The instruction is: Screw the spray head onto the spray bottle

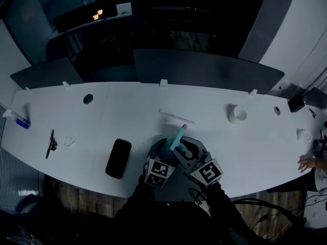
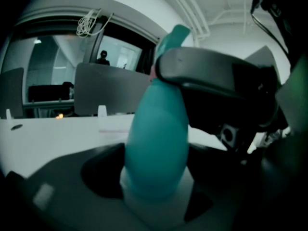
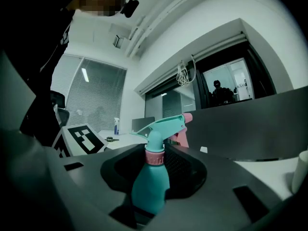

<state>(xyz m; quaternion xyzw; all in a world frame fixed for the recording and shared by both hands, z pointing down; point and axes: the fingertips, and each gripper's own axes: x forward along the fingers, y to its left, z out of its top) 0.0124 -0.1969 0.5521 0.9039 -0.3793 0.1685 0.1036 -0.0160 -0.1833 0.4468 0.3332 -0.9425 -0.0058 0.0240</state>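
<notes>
Your left gripper [image 1: 164, 153] is clamped on the spray bottle's [image 1: 177, 138] body and your right gripper [image 1: 190, 152] on its neck, over the table's [image 1: 245, 147] near edge. The bottle's long axis tilts away from you and rightward, spray head [image 3: 161, 126] farthest. Only the right gripper view shows the pink collar [image 3: 155, 155].

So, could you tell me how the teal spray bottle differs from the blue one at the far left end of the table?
The teal spray bottle is tilted, gripped by the left gripper and right gripper; the blue spray bottle stands alone on the table. The teal one's spray head is teal over a pink collar; the blue one's is white. Both have trigger heads fitted.
</notes>
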